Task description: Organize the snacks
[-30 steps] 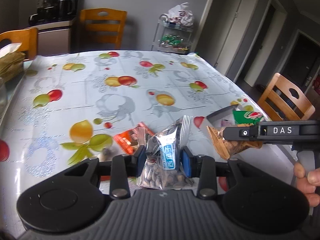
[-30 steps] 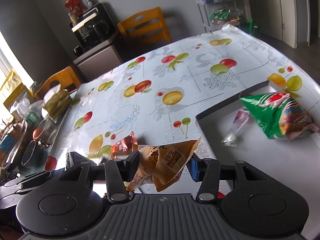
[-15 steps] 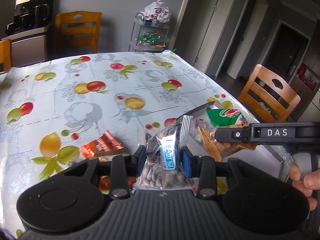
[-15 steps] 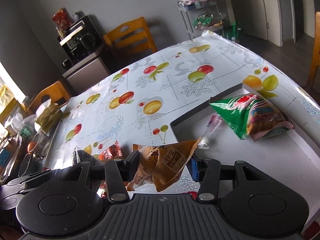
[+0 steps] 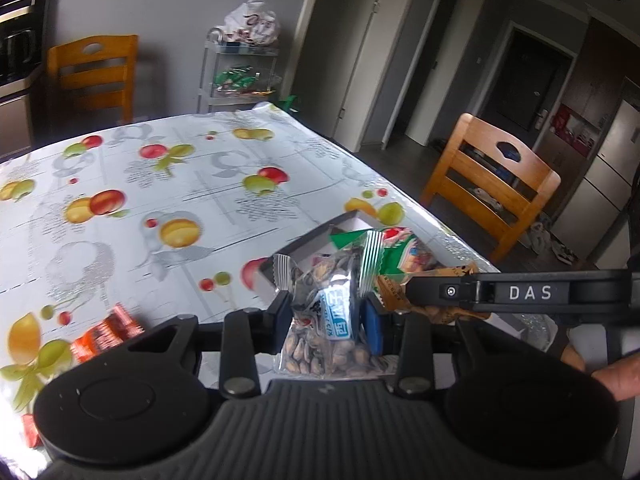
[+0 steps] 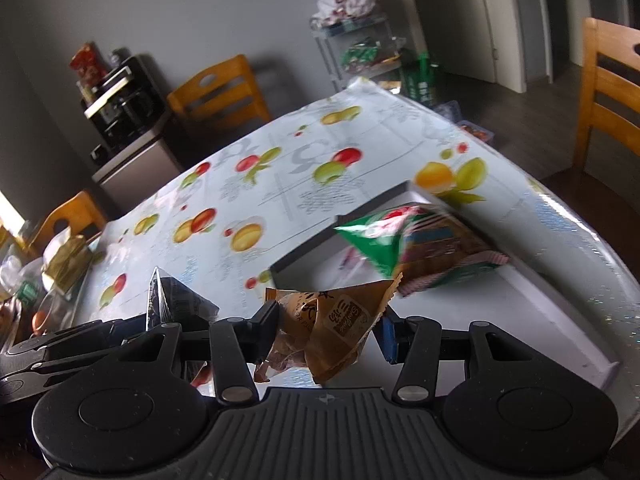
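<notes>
A: What do the left tongs point(image 5: 325, 312) hold?

B: A clear packet of seeds point(image 5: 328, 320) with a blue label. The two pads press on its sides, so the tongs are closed only part way, as far as the packet allows. The packet hangs above the tabletop point(image 5: 160, 184), near the corner of the grey tray point(image 5: 316, 236).

A: And the right tongs point(image 6: 328, 326)?

B: They grip a brown snack packet point(image 6: 336, 320) in the same manner, part way closed with the packet squeezed between the pads. It hangs just in front of the tray's near edge point(image 6: 304, 258).

A: Is something in the tray already?

B: Yes, a green snack bag point(image 6: 416, 244) lies inside it, and beside it a small pale wrapper, too blurred to name.

A: Other snacks on the tabletop?

B: An orange packet point(image 5: 106, 332) lies on the fruit-pattern cloth, to the left of the left tongs.

A: Are the two tools near each other?

B: Yes, side by side. In the left view the right tool's black arm reaches across just beside the seeds, and a person's fingers point(image 5: 618, 378) show at the right edge.
</notes>
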### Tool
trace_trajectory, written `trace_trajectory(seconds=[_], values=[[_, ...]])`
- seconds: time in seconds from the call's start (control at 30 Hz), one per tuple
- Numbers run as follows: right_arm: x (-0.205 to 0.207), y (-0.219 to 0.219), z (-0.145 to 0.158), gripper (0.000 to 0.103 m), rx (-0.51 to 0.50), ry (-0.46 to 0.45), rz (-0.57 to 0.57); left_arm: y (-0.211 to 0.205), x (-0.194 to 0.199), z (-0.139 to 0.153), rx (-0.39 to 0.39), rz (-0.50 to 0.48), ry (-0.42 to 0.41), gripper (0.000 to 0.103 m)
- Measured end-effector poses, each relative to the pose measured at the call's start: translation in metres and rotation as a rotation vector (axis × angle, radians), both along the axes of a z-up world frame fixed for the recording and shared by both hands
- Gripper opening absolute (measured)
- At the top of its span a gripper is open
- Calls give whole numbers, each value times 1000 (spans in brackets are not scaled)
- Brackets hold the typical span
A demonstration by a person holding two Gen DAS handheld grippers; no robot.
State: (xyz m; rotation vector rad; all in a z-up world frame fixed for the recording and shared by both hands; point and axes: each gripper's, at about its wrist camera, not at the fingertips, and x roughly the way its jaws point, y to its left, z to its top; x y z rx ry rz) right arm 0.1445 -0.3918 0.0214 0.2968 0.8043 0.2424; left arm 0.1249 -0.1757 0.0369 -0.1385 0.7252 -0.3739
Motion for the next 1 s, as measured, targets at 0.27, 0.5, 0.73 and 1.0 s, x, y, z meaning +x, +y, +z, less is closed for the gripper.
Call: trace_trajectory(seconds=[0.27, 0.5, 0.73, 1.0], values=[[3, -30, -4, 50, -6, 10, -56, -28, 19, -1, -6, -49, 4, 35], [10, -48, -10, 50, -11, 32, -82, -55, 34, -4, -9, -97, 14, 35], [17, -63, -17, 50, -15, 53, -96, -80, 48, -12, -6, -140, 36, 36], [28, -76, -31, 50, -25, 96, -102, -102, 59, -25, -10, -174, 78, 36]])
